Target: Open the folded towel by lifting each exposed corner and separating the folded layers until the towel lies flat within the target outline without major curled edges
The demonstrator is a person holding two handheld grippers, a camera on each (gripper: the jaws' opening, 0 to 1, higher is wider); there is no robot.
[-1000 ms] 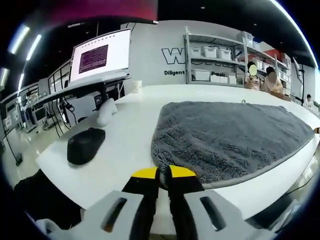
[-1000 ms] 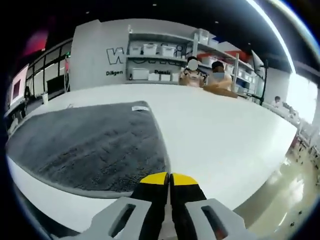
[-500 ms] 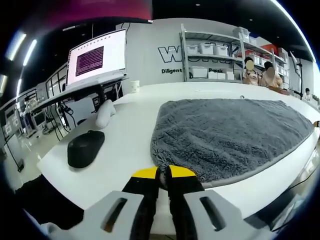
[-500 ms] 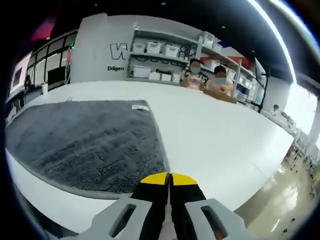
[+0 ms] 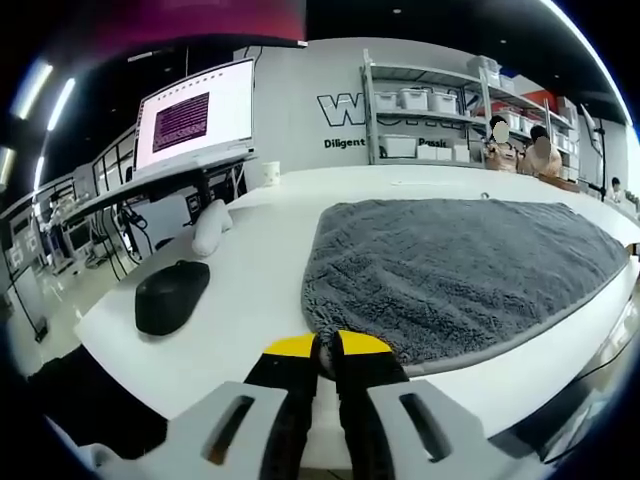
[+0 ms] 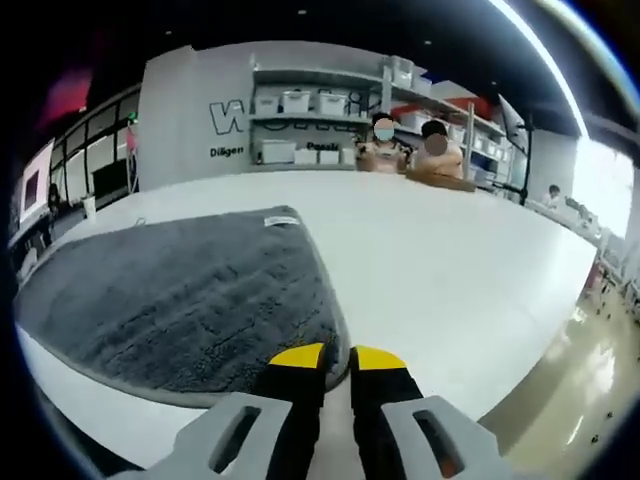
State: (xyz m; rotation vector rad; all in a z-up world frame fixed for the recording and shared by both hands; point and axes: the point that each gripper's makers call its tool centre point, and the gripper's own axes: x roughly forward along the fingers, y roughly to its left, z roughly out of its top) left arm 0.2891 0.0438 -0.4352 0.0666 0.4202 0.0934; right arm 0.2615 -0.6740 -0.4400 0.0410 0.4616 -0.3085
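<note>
Left claw [image 5: 325, 345] clamping towel [image 5: 450, 265] corner

Both views are bright and evenly lit from overhead; ceiling strip lights [image 5: 45, 88] glow at the upper left of the left gripper view. The white bench [image 6: 450, 260] reflects light without harsh glare. At the right edge of the right gripper view, daylight blows out. Fisheye distortion bends straight lines near the edges. Centres stay sharp.
</note>
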